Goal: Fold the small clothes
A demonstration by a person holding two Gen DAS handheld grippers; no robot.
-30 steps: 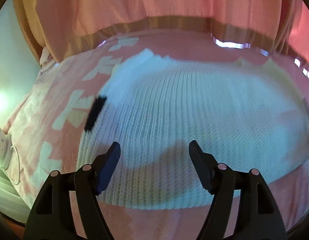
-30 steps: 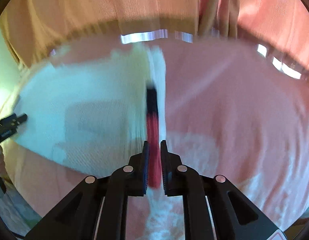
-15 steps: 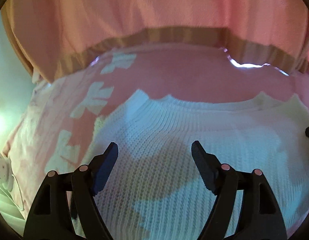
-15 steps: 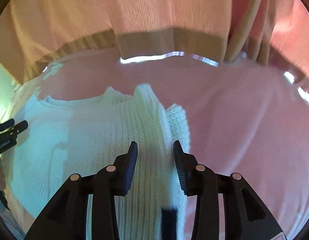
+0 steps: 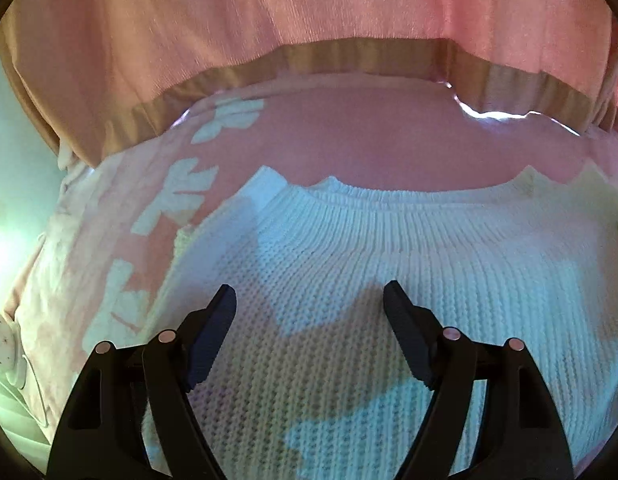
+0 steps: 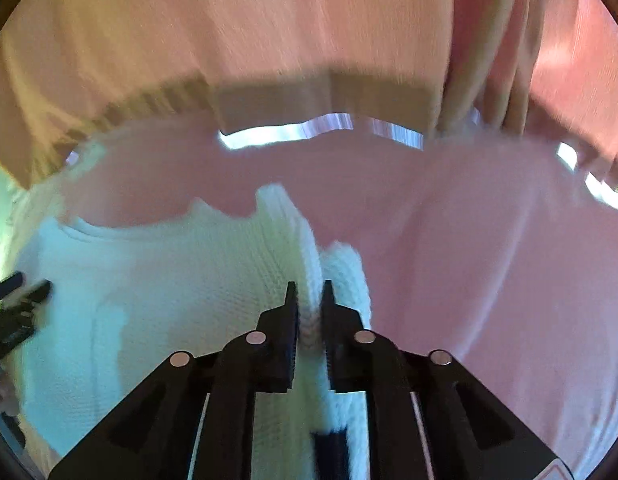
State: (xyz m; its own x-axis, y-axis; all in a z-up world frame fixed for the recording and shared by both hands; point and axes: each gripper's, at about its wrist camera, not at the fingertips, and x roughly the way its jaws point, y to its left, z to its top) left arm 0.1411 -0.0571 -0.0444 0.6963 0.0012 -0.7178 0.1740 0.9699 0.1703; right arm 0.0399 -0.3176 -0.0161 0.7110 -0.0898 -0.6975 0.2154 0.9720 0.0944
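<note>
A white knitted sweater [image 5: 389,264] lies on a pink blanket [image 5: 349,140], its ribbed collar toward the far side. My left gripper [image 5: 309,300] is open and hovers just above the sweater's body, holding nothing. In the right wrist view the sweater [image 6: 169,288] fills the lower left. My right gripper [image 6: 309,296] is shut on a raised fold at the sweater's right edge, with white knit pinched between the jaws. A dark band of the sweater shows below that gripper.
The pink blanket [image 6: 489,260] has white flower shapes [image 5: 185,200] on its left part. A pink curtain [image 5: 309,12] with a tan hem hangs behind. The left gripper's tip [image 6: 17,292] shows at the left edge of the right wrist view.
My right gripper let go of the striped part, opened, moved forward and shut on the sweater's right edge. My left gripper moved forward over the sweater and stayed open.
</note>
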